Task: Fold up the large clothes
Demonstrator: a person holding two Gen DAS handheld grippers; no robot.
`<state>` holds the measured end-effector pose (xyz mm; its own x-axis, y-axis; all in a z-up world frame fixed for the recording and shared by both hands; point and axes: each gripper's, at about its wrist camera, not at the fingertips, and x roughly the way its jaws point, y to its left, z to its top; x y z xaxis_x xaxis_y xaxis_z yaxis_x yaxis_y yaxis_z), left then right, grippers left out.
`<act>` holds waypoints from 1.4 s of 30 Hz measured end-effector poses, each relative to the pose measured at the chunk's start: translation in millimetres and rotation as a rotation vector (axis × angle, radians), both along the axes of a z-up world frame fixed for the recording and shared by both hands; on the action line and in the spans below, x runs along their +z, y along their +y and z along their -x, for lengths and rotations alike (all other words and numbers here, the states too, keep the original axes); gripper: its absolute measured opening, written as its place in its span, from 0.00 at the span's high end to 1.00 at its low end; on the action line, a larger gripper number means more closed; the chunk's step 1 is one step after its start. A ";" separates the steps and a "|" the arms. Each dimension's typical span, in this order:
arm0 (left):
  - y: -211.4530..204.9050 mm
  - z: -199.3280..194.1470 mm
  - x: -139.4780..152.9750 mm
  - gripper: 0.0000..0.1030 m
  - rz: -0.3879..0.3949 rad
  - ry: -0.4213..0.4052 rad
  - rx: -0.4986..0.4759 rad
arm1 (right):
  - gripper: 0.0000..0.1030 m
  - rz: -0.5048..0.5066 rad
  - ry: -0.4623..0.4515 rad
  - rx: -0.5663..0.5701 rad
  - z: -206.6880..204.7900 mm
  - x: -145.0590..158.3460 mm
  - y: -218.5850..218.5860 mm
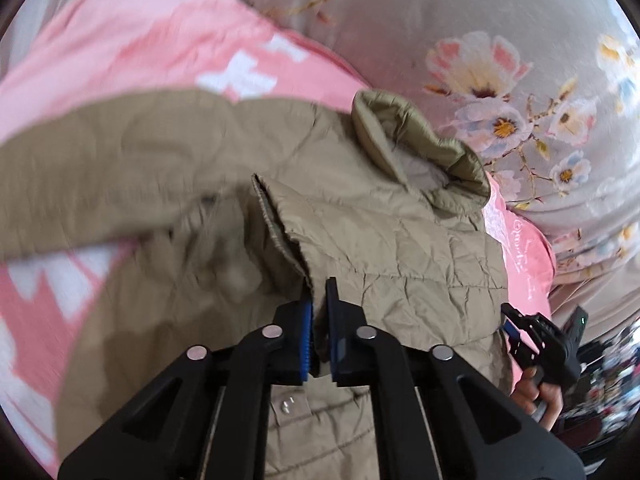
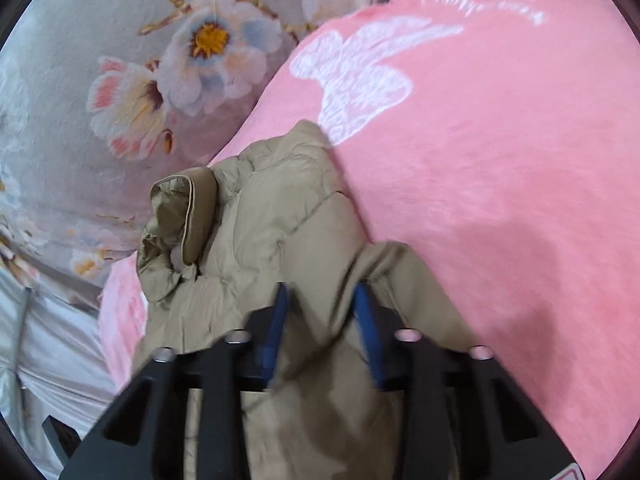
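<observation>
The jacket point(image 1: 400, 248) lies on the blanket point(image 1: 160, 40), which lies on the bedsheet point(image 1: 440, 8).

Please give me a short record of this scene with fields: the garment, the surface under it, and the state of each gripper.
garment: khaki quilted jacket, crumpled, collar visible
surface: pink blanket lying over a grey floral bedsheet
left gripper: fingers closed on a jacket edge
right gripper: fingers clamped on a thick fold of the jacket
image quality: left part of the left wrist view is motion-blurred
</observation>
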<state>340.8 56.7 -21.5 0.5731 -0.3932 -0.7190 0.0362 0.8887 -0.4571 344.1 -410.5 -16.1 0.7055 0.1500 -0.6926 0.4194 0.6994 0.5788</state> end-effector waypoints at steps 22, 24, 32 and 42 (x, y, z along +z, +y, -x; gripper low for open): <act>-32.3 13.6 -61.6 0.94 -0.344 -0.108 0.020 | 0.94 0.552 0.132 0.057 6.1 -3.1 52.3; -25.5 14.5 -62.1 0.94 -0.300 -0.112 0.022 | 0.83 0.555 0.120 0.007 25.0 9.0 56.4; -22.7 15.4 -62.6 0.94 -0.249 -0.118 0.030 | 0.82 0.718 -0.040 0.312 37.7 49.8 195.5; -15.4 16.2 -66.8 0.90 -0.184 -0.122 0.026 | 0.83 0.785 0.070 0.386 8.7 -16.0 243.4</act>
<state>324.7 41.3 -88.2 0.6689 -0.2456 -0.7017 0.0572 0.9581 -0.2808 335.3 -167.0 -32.1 0.6558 -0.1684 -0.7359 0.0874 0.9852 -0.1475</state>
